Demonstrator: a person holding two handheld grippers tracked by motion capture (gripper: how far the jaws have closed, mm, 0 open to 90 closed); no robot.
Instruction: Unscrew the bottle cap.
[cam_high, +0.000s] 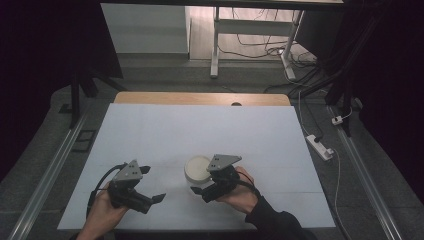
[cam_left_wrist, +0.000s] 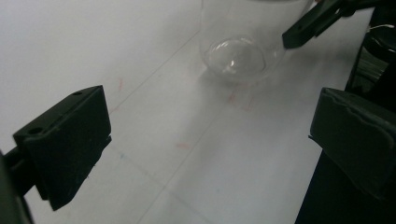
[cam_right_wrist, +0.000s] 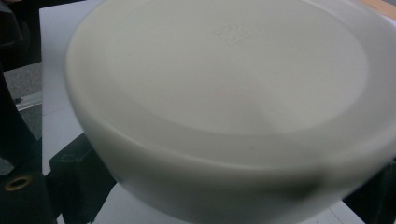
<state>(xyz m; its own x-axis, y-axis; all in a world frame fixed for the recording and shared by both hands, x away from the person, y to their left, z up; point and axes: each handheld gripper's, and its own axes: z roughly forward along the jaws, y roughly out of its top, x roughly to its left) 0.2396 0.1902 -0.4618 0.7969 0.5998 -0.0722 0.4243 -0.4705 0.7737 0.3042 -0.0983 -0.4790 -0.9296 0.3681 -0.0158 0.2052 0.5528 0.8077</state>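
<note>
A clear jar (cam_high: 198, 170) with a white lid (cam_right_wrist: 219, 88) stands near the table's (cam_high: 150, 130) front edge, right of middle. The right tool (cam_high: 209, 192) is set around it, though a firm clench cannot be told; the left tool (cam_high: 150, 192), released, is held apart. The lid should be gripped squarely, and the jar steadied low down.

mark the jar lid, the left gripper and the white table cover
jar lid (cam_high: 197, 167), high view, flat cream top.
left gripper (cam_high: 152, 184), high view, gap between its open jaws.
white table cover (cam_high: 200, 130), high view, bare middle area.
</note>
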